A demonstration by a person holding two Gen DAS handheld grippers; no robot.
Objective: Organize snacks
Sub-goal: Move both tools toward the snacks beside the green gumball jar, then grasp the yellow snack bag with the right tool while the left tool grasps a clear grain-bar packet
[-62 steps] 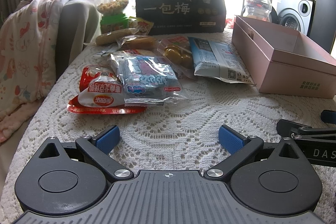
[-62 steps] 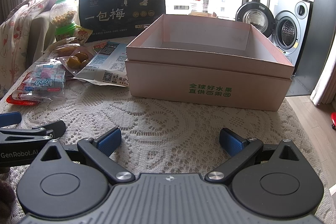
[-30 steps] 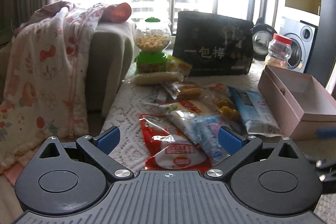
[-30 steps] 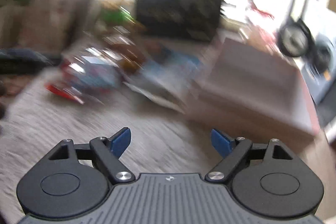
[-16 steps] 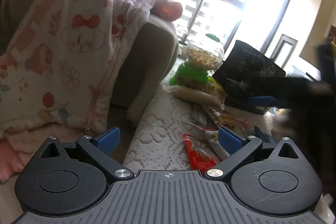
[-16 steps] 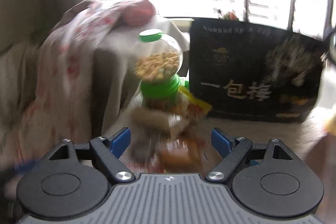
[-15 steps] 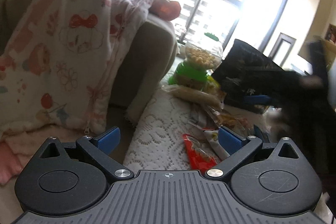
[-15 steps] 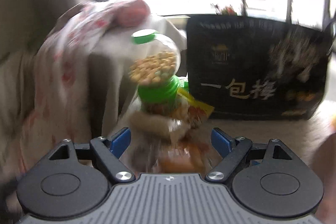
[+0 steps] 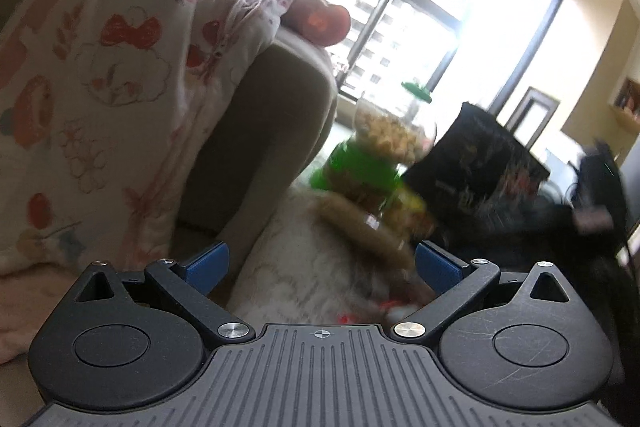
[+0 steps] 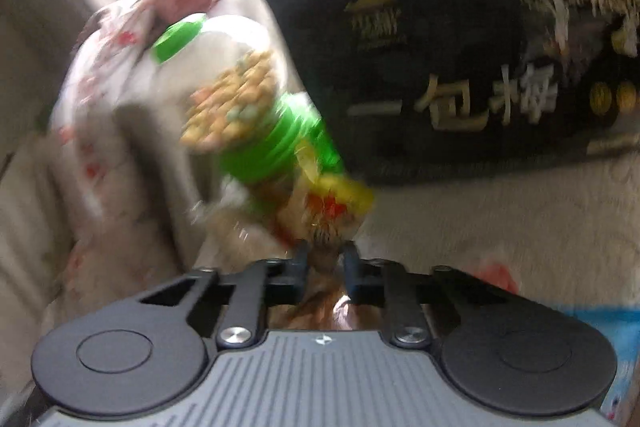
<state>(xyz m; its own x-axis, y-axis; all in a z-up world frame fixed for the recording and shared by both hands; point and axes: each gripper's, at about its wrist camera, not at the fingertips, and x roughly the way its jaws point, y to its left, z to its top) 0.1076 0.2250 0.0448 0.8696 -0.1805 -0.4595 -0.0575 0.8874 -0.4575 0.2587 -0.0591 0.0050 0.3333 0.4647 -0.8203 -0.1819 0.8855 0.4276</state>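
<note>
Snack packet (image 10: 325, 263) pinched in right tongs (image 10: 324, 259), beside green-lid jar (image 10: 240, 107); left tongs (image 9: 320, 265) spread apart, empty.

One green-capped jar (image 10: 236, 99), one black bag (image 10: 460, 39), two hand-held grippers (image 9: 318, 265) (image 10: 323, 261)

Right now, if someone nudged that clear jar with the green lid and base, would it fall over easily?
Probably yes. The jar looks tall on a narrower green base, with nuts filling the upper globe, so it seems top-heavy. It also stands on soft lace cloth beside crinkly packets, likely unsteady footing. Blur hides finer detail.
</note>
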